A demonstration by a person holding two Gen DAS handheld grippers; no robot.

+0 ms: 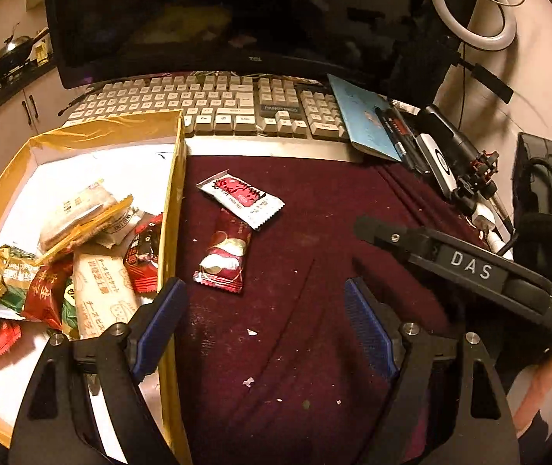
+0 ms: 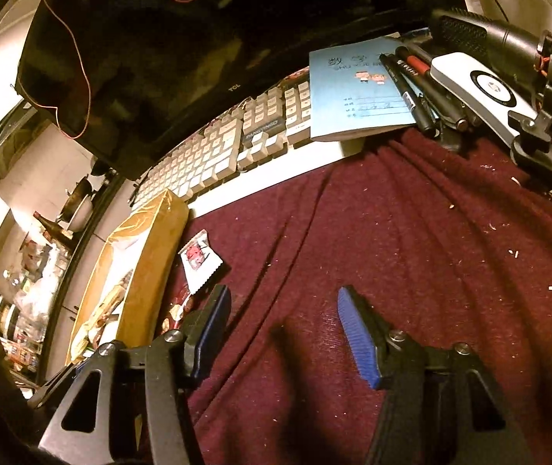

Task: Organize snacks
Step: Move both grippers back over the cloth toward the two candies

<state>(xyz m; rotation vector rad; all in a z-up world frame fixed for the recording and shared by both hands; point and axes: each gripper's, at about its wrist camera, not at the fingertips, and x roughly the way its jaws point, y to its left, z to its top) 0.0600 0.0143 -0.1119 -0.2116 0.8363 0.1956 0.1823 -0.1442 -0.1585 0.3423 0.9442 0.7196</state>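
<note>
A yellow-rimmed cardboard box (image 1: 173,178) at the left holds several snack packets (image 1: 82,232). Two packets lie on the maroon cloth (image 1: 314,232) just right of the box: a white one (image 1: 241,199) and a dark red one (image 1: 223,257) partly under it. My left gripper (image 1: 266,290) is open and empty above the cloth, its left finger over the box wall. My right gripper (image 2: 281,302) is open and empty over the cloth; its body (image 1: 469,267) shows in the left wrist view. The box (image 2: 148,255) and white packet (image 2: 198,259) show at the left of the right wrist view.
A keyboard (image 1: 206,102) and dark monitor (image 1: 214,15) stand behind the cloth. A blue notebook (image 1: 365,116) with pens (image 1: 396,128), a white device (image 2: 481,89), a ring light (image 1: 473,7) and camera gear (image 1: 539,182) crowd the right. Crumbs dot the cloth.
</note>
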